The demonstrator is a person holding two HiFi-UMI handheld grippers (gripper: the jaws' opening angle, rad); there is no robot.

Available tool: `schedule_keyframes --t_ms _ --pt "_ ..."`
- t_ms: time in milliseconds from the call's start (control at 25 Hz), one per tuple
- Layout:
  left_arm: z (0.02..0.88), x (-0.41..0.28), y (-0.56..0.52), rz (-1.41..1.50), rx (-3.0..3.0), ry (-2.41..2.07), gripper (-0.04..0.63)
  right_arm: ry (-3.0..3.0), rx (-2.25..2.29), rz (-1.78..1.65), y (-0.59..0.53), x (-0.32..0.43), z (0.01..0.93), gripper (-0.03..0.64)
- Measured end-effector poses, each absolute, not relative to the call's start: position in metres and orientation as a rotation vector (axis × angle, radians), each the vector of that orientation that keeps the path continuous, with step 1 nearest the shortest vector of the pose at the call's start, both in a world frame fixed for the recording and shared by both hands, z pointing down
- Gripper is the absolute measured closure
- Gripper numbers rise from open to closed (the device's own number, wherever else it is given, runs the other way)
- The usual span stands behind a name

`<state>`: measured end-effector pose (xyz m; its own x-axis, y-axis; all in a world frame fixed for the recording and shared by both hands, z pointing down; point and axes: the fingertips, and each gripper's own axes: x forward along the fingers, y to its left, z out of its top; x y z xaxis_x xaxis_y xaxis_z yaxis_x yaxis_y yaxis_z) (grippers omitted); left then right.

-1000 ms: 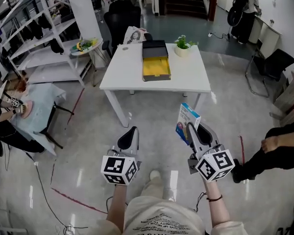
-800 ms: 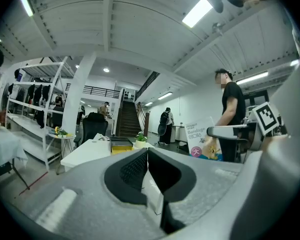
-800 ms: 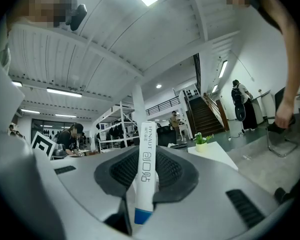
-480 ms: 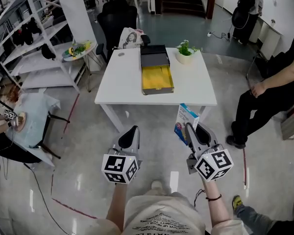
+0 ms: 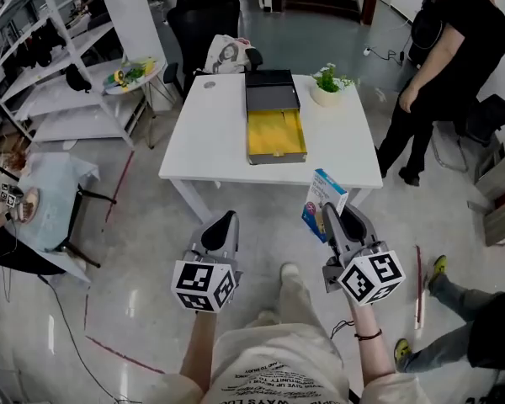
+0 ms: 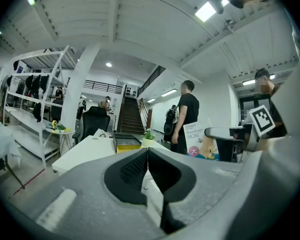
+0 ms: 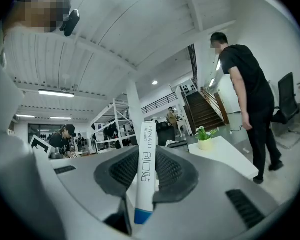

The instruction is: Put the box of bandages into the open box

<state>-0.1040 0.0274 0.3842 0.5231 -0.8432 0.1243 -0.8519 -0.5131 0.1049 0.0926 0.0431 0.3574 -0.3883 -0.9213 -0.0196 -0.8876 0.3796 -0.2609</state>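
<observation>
My right gripper [image 5: 337, 219] is shut on the box of bandages [image 5: 323, 203], a white and blue carton held upright in front of the table's near edge. In the right gripper view the box of bandages [image 7: 146, 166] stands on edge between the two dark pads. The open box [image 5: 274, 133], with a yellow inside and a dark lid folded back, lies on the white table [image 5: 204, 133] ahead. My left gripper [image 5: 220, 232] hangs over the floor, shut with nothing in it; in the left gripper view its pads meet at my left gripper [image 6: 147, 160].
A potted plant [image 5: 328, 85] stands at the table's far right. A person in black [image 5: 442, 66] stands right of the table. A black chair [image 5: 200, 25] and a bag are behind it. White shelves [image 5: 63, 49] and a small round table [image 5: 133, 76] are to the left.
I have come closer to the table with both grippers held as before. The person at the right has stood up and moved toward the table's right side.
</observation>
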Motion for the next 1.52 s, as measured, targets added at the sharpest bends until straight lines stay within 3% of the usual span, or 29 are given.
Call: schedule_keyframes --t_ms 960,1520 --pt "0.424 -0.079 -0.203 0.142 2.405 -1.564 0.572 2.601 -1.473 -0.580 -0.218 0.109 0.394 0.529" --pt "0.451 -0.068 -0.269 0.140 2.307 -1.579 0.572 2.715 -1.291 -0.905 -0.303 0.083 0.437 0.529"
